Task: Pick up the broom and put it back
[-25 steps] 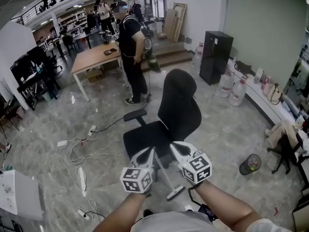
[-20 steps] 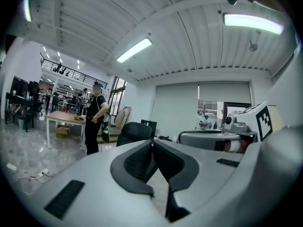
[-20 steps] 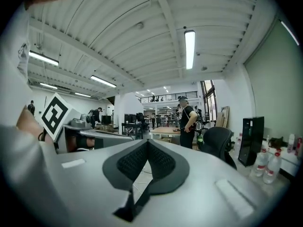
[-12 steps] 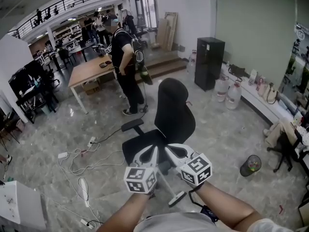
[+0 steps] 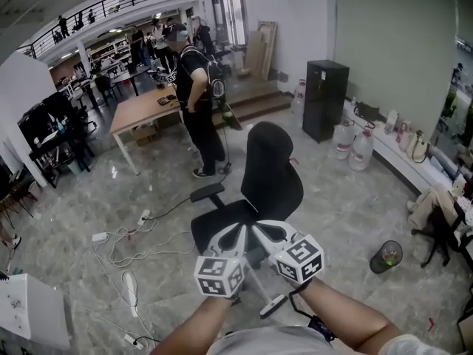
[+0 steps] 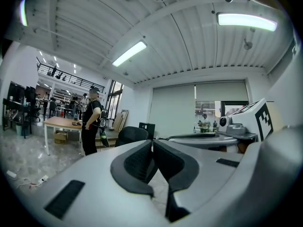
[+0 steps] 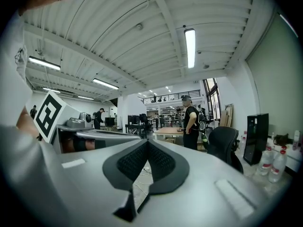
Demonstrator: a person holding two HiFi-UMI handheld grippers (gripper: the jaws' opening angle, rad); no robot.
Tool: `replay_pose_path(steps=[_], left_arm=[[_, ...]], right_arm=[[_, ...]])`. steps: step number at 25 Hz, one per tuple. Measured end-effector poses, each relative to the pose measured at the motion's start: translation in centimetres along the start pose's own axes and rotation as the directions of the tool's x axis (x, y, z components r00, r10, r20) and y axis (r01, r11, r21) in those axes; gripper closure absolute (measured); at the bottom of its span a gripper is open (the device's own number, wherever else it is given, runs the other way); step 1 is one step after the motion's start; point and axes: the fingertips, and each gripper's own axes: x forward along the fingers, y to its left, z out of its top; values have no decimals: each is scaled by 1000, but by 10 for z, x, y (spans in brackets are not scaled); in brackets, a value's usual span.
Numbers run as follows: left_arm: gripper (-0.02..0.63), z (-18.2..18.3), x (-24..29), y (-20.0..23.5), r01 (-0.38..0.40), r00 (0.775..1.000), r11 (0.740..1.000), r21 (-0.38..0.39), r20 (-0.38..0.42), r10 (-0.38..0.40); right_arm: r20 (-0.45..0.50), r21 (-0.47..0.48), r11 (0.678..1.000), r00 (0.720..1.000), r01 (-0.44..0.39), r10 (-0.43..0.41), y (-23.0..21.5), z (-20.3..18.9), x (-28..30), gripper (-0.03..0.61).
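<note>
The broom [image 5: 273, 306] rests with its pale head on the floor just in front of me. Its thin white handle [image 5: 256, 282] slants up-left between my two gripper cubes, and its upper part is hidden behind them. My left gripper [image 5: 241, 232] and right gripper [image 5: 256, 228] are held side by side above it, both pointing level at the black office chair [image 5: 272, 172]. In the left gripper view the gripper [image 6: 152, 143] has its pads meeting at the tips with nothing held. The right gripper [image 7: 147, 141] is likewise shut and empty.
The office chair stands directly ahead. Cables and power strips [image 5: 126, 272] lie on the floor to the left. A person [image 5: 201, 102] stands by a wooden table [image 5: 144, 103] farther back. A small bin [image 5: 386, 257], water bottles [image 5: 353, 143] and a black cabinet [image 5: 325, 98] are on the right.
Both grippers have risen a little above the broom, still shut. The broom has stayed where it was on the floor. My head view has shifted slightly.
</note>
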Motion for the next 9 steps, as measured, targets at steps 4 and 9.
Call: replay_pose_path(steps=[4,9], left_arm=[[595,-2,-2,0,1,1000,1000,-5,-2,-1],[595,-3,-4,6,-1,1000,1000,-19,-7,1]], right_arm=[[-3,-2,1000,1000,-5,5,5,0,1,577],[-6,12,1000,1000,-7,7,6,0,5,578]])
